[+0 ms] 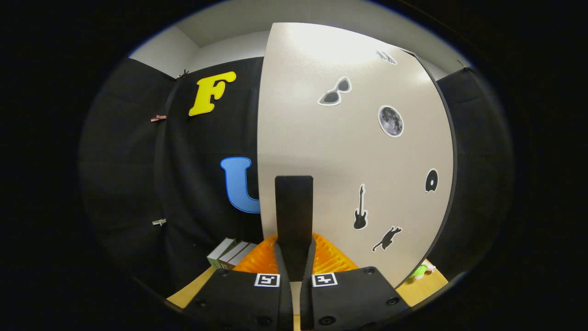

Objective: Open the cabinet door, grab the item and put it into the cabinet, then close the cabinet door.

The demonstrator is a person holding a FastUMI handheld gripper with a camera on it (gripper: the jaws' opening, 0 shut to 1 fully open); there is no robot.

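One door [321, 138], six stickers on it; one handle [294, 202]; two clips [158, 118]; three books [232, 252].

Gripper [294, 257] fingers clamp the door handle [294, 202] on the cabinet door [349, 151]

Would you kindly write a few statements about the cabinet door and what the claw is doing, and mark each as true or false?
1. The claw has its fingers shut on the dark upright handle of the cabinet door. True.
2. The door carries a guitar sticker and a cat sticker. True.
3. The door is bare of any moon sticker. False: a round moon sticker sits on its upper part.
4. The ribbed orange item lies just beyond the fingers, at the foot of the door. True.
5. The boxes stand on top of the orange item. False: they stand beside it, on the wooden surface.
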